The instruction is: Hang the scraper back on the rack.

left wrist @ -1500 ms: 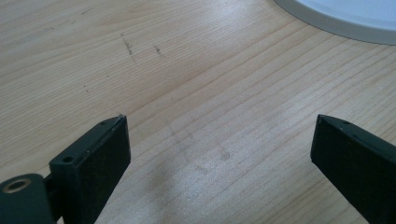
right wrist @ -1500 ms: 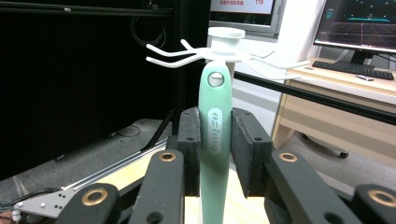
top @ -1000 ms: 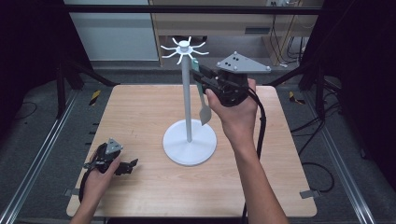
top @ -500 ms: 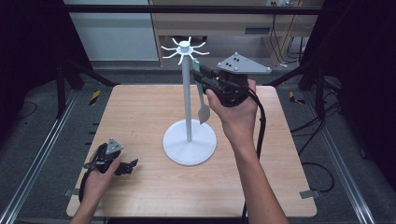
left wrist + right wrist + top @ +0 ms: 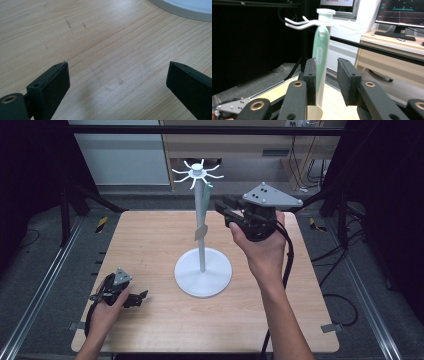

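A white stand (image 5: 202, 275) rises from the middle of the wooden table (image 5: 150, 235), with a crown of hooks (image 5: 197, 171) on top. A green-handled utensil (image 5: 204, 205) hangs from one hook, close to the pole. My right gripper (image 5: 223, 210) hovers just right of it, level with its lower half. Its jaws have just been opening. In the right gripper view the utensil (image 5: 320, 50) hangs between the parted pads of the right gripper (image 5: 326, 62), with a gap to the right pad. My left gripper (image 5: 137, 298) rests on the table at the front left; the left gripper (image 5: 117, 67) stands open, holding nothing.
The stand's round base (image 5: 185, 7) lies just beyond the left gripper's jaws. Black frame bars (image 5: 200, 130) run above the table's far edge. A desk with a keyboard (image 5: 392, 35) and monitors stands beyond the table.
The right gripper's jaws have parted a little. The utensil's lower end has swung left, back toward the pole, and now hangs straight. The left hand has not moved.
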Available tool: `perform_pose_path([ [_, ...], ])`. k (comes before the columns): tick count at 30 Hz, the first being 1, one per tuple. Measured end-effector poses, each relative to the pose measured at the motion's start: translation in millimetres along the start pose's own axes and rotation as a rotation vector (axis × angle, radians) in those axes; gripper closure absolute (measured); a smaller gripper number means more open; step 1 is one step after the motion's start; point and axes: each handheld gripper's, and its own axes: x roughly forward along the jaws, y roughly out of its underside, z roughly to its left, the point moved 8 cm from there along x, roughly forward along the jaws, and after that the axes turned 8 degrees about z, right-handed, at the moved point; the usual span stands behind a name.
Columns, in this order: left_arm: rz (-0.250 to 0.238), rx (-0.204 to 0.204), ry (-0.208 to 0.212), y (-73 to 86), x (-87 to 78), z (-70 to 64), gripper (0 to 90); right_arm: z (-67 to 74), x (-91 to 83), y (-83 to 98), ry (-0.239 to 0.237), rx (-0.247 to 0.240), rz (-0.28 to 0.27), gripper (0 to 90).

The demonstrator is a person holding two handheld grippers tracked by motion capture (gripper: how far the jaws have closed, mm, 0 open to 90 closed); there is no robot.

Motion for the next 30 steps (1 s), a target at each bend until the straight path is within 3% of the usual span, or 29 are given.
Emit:
perform_pose_path([
  [16, -0.001, -0.007, -0.005, 0.3, 0.1, 2.6, 4.6, -28.9, -10.5, 54.8, 0.049, 0.067, 0.064, 69.1],
  [30, -0.003, -0.019, -0.011, 1.3, -0.7, 5.3, 4.5, -43.3, -15.7, 95.4, 0.071, 0.130, 0.082, 63.6],
])
